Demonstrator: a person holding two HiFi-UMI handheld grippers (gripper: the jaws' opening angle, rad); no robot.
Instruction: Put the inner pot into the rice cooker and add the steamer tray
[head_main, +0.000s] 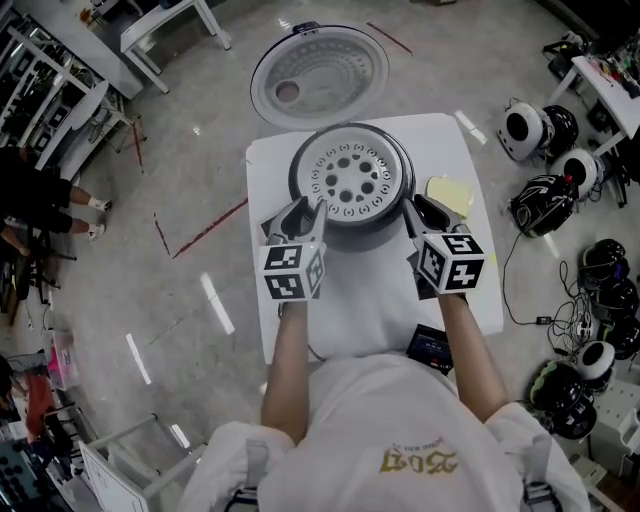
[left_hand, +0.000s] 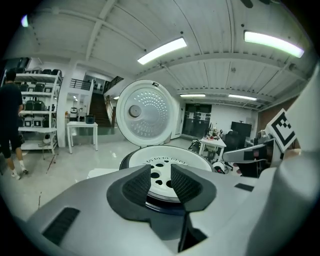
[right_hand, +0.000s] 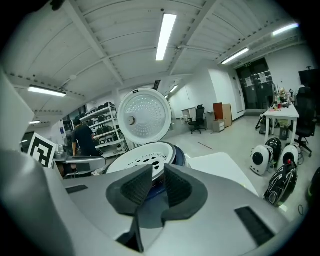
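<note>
At the far left of the head view a person (head_main: 30, 200) in dark clothes stands by the shelving while you work at the white table (head_main: 455, 150) in the centre of the frame. Your left gripper (head_main: 300, 215) (left_hand: 161, 182) hovers at the left edge of the rice cooker (head_main: 350, 234), its jaws part-way apart and clamped on nothing (the left gripper view shows the tray beyond the gap, not between the pads). The perforated white steamer tray (head_main: 348, 180) (left_hand: 167, 162) (right_hand: 142, 159) sits level in the cooker's mouth, hiding any inner pot beneath it, and the round lid (head_main: 318, 75) (left_hand: 145, 111) (right_hand: 145, 117) stands swung open behind. Your right gripper (head_main: 425, 210) (right_hand: 159, 182) mirrors the left at the cooker's right edge, jaws narrowly apart and empty. A yellow sheet (head_main: 448, 190) lies just right of it, and round helmet-like gear (head_main: 525, 125) litters the floor at far right.
</note>
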